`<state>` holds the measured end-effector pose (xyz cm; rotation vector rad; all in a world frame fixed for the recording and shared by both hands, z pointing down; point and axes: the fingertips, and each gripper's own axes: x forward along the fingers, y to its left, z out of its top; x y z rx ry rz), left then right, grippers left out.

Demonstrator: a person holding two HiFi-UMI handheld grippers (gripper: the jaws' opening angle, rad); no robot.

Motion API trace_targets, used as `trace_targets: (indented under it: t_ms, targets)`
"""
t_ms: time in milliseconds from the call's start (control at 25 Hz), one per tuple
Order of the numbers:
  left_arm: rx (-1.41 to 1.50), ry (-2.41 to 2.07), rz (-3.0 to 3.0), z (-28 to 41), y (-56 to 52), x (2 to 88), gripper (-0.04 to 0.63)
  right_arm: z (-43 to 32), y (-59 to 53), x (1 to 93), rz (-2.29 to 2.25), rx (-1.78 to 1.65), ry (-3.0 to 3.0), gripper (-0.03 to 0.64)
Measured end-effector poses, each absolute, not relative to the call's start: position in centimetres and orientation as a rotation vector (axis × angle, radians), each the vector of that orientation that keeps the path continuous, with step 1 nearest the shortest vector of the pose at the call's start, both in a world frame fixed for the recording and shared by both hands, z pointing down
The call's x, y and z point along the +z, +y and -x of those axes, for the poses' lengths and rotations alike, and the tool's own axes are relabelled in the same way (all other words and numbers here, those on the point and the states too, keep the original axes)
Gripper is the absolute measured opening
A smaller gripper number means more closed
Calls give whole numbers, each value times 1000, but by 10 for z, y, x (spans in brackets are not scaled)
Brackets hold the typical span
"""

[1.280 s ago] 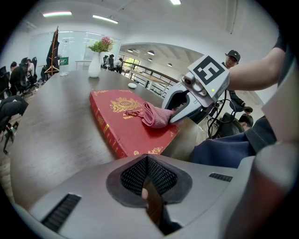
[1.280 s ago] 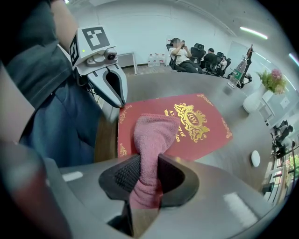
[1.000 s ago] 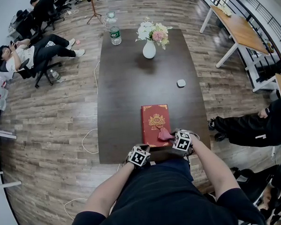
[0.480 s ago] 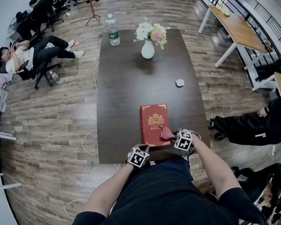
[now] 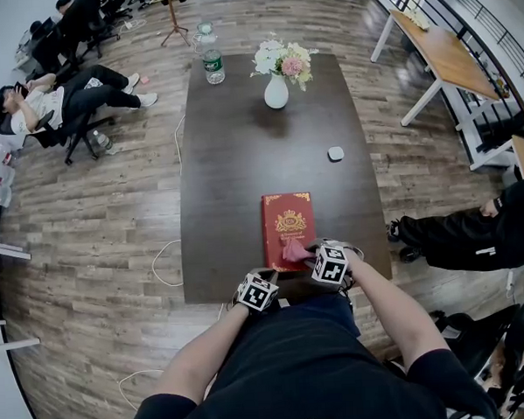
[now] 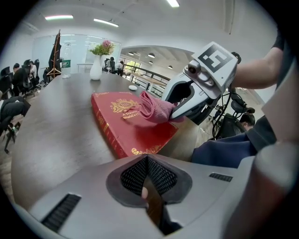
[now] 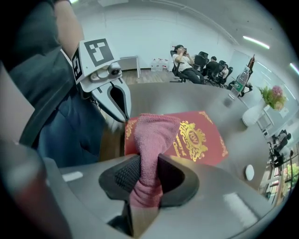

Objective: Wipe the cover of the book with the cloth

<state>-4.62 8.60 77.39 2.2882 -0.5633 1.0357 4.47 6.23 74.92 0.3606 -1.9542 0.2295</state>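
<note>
A red book (image 5: 288,222) with a gold emblem lies flat near the front edge of the dark table (image 5: 233,162). My right gripper (image 5: 305,254) is shut on a pink cloth (image 5: 294,248), which rests on the near half of the book's cover. In the right gripper view the cloth (image 7: 152,140) runs from between the jaws down onto the book (image 7: 201,140). My left gripper (image 5: 266,277) sits at the table's front edge, just left of the book's near corner. Its jaws are shut with nothing between them. The left gripper view shows the book (image 6: 128,121) and the cloth (image 6: 154,108).
A white vase of flowers (image 5: 276,90) and a water bottle (image 5: 211,65) stand at the table's far end. A small white object (image 5: 335,154) lies right of centre. People sit at the left, another person is at the right (image 5: 473,232), and a wooden table (image 5: 447,59) stands beyond.
My right gripper has slid the cloth leftward, from the book's right edge towards the middle of its near half. The left gripper has stayed in place.
</note>
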Motion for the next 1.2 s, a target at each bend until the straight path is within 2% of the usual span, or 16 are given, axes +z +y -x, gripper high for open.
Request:
trace_targets:
  t_ms: [560,1200]
  targets:
    - [1015,-596,-2299,49,86,777,-5,46,59,759,-161,164,-2020,109]
    - [1040,-559,-2271,50,94,778,-5,71,60,774,-88,164,-2003,109]
